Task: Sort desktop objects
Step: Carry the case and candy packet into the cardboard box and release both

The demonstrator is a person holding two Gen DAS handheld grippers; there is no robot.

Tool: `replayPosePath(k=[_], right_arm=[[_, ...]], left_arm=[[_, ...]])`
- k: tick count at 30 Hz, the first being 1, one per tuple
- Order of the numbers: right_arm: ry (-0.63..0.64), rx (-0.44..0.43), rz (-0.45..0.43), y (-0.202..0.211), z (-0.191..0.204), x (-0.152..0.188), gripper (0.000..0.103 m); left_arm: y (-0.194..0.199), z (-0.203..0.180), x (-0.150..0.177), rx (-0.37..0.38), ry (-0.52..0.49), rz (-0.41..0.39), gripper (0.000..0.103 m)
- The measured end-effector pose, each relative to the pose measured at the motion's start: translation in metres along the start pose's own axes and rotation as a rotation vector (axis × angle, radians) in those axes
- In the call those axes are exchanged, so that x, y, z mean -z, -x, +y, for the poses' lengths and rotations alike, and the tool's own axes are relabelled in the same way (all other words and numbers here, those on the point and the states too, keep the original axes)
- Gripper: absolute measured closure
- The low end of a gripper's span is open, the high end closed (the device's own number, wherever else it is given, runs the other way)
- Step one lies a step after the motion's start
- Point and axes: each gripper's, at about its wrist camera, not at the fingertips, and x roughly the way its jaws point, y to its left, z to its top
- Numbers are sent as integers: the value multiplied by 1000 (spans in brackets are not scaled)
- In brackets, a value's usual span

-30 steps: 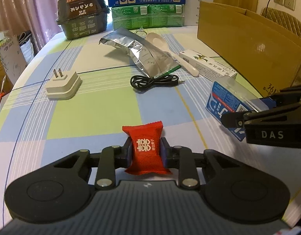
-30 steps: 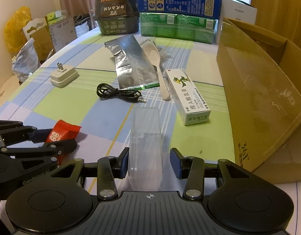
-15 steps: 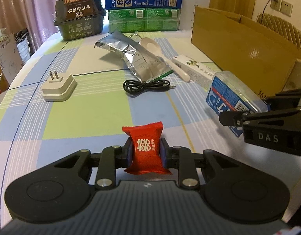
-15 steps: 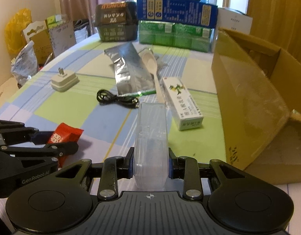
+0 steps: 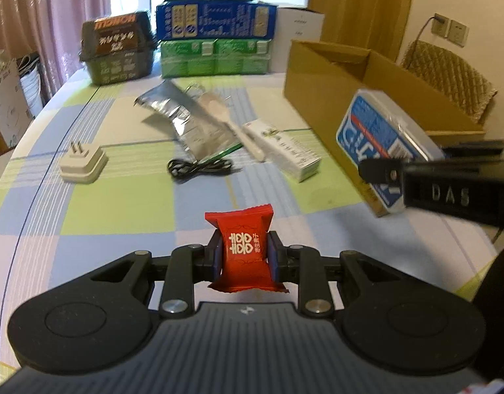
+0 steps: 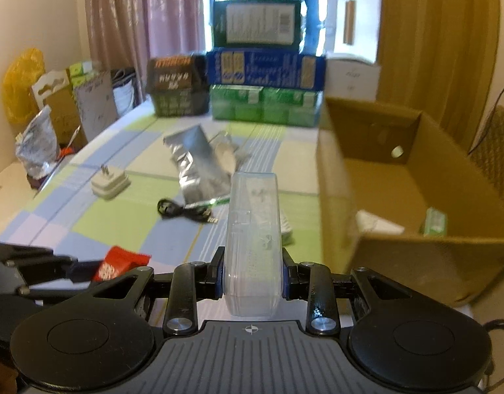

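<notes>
Left wrist view: my left gripper [image 5: 244, 257] is clamped on a red candy packet [image 5: 244, 250], held above the near edge of the tabletop [image 5: 120, 197]. Listed on the cloth beyond: white plug adapter [image 5: 83, 163] toward the left edge; black cable [image 5: 199, 166] mid-table; silver foil pouch [image 5: 186, 120], white plastic spoon [image 5: 232, 123] and white medicine box [image 5: 281, 149] past it; stacked cartons at the far edge. Cardboard box [image 5: 320, 98] open along the right edge. Right wrist view: my right gripper [image 6: 252, 277] is closed on a clear plastic case [image 6: 253, 229] with a blue label, carried in the air just beside the carton's near corner. Inside the carton, a green item [image 6: 434, 221] and something white; I cannot identify them. Judgement: both pieces appear bound for the carton. To do it well I should carry the case over the wall, lower it inside before parting the jaws, and keep the two grippers clear of each other.
</notes>
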Motion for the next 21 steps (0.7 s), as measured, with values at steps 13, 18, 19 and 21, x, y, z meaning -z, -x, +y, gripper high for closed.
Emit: replayPosePath(k=[13, 18, 19, 21], right_arm=[[-56, 100, -94, 62, -65, -31, 75], [-92, 165, -109, 70, -108, -39, 75], [-96, 172, -110, 70, -116, -40, 75], [-102, 189, -106, 67, -131, -44, 75]], left_arm=[[26, -66, -43, 92, -97, -53, 81], [19, -91, -69, 145, -112, -69, 81], [16, -96, -75, 156, -114, -74, 81], [12, -106, -86, 169, -125, -85, 81]])
